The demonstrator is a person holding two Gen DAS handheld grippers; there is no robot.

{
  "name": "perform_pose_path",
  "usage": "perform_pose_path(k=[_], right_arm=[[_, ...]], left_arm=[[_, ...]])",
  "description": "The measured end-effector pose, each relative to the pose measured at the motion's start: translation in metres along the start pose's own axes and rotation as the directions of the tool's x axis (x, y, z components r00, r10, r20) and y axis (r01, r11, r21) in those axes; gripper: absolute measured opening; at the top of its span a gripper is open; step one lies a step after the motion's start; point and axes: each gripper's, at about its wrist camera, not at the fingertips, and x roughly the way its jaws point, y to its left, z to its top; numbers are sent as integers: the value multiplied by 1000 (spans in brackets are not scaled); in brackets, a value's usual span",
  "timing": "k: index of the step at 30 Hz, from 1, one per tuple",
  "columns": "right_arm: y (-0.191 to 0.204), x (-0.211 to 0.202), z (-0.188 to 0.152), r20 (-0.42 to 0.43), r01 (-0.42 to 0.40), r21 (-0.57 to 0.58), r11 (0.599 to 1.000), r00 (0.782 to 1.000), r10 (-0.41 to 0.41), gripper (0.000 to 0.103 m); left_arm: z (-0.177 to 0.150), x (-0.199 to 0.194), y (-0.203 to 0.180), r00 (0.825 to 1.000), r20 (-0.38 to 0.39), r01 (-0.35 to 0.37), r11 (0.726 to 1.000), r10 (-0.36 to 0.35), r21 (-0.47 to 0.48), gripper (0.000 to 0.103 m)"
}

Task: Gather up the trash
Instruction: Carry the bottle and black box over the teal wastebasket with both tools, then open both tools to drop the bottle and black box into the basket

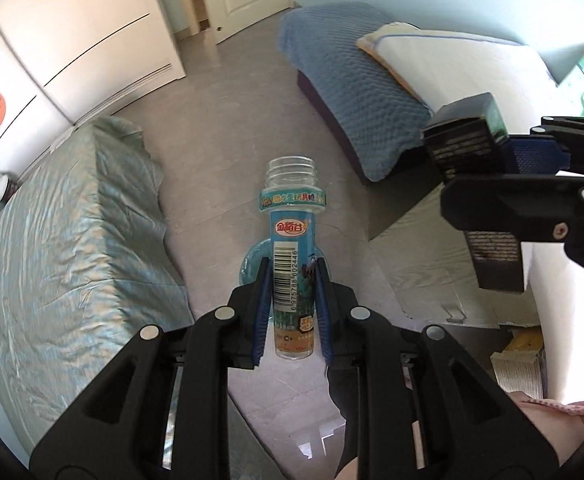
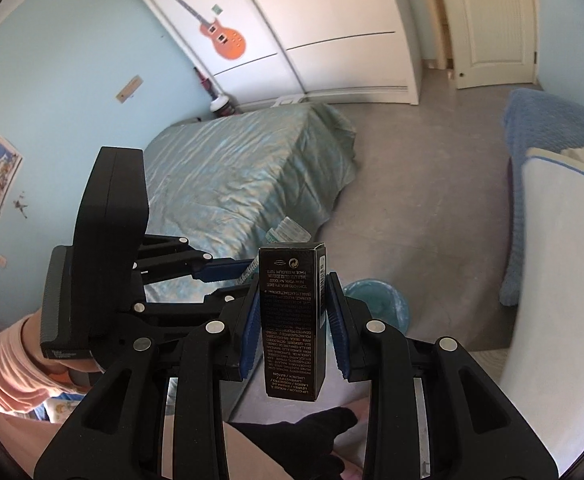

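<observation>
My left gripper (image 1: 292,276) is shut on a clear plastic bottle (image 1: 293,240) with a blue label and no cap, held above the floor. Behind and below the bottle a light blue bin (image 1: 252,264) shows partly. My right gripper (image 2: 293,304) is shut on a tall black carton (image 2: 292,320) with small white print. The same carton (image 1: 467,144) and right gripper (image 1: 503,168) show at the right of the left wrist view. The bin (image 2: 375,300) sits on the floor just beyond the carton in the right wrist view. The left gripper (image 2: 236,272) reaches in from the left there.
A bed with a teal satin cover (image 1: 72,240) stands on the left. A blue blanket (image 1: 355,92) and a white pillow (image 1: 463,64) lie on the right. White wardrobe doors (image 2: 331,32) and a door (image 2: 491,20) stand at the far wall. Grey floor (image 1: 220,128) lies between.
</observation>
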Motion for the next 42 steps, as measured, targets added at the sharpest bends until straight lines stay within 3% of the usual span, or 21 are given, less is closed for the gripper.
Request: perform_pose_path(k=[3,4,5,7,9,28,37,42], right_arm=[[-3,6,7,1,0,-6,1000,1000,0,34],[-5,8,9,0,-2,2,1000,1000,2,36],[-7,9,13,1,-9,6,1000,1000,9,43],[-6,7,15,14,16,-6,1000,1000,-16,56],[-10,5,18,22,15,-3,1000,1000,-15,61],[-35,-14,8,42,58,99,993,997,-63,61],[-57,-60,-37,93,137,216,967,983,-161,64],[-75,-106,-82,138,199,330,923,957,-256,68]], left_arm=[[3,3,10,1000,-4,-3,1000,3,-28,19],[5,3,16,1000,-5,-8,999,8,-33,33],[6,4,19,1000,-2,-31,999,31,-43,65],[6,-2,19,997,34,-68,996,69,-51,82],[7,-1,22,997,35,-70,996,71,-47,82],[14,-1,19,997,37,-67,997,68,-25,85],[23,-9,-26,999,52,1,997,-5,83,88],[28,-15,-74,997,56,46,979,-58,200,90]])
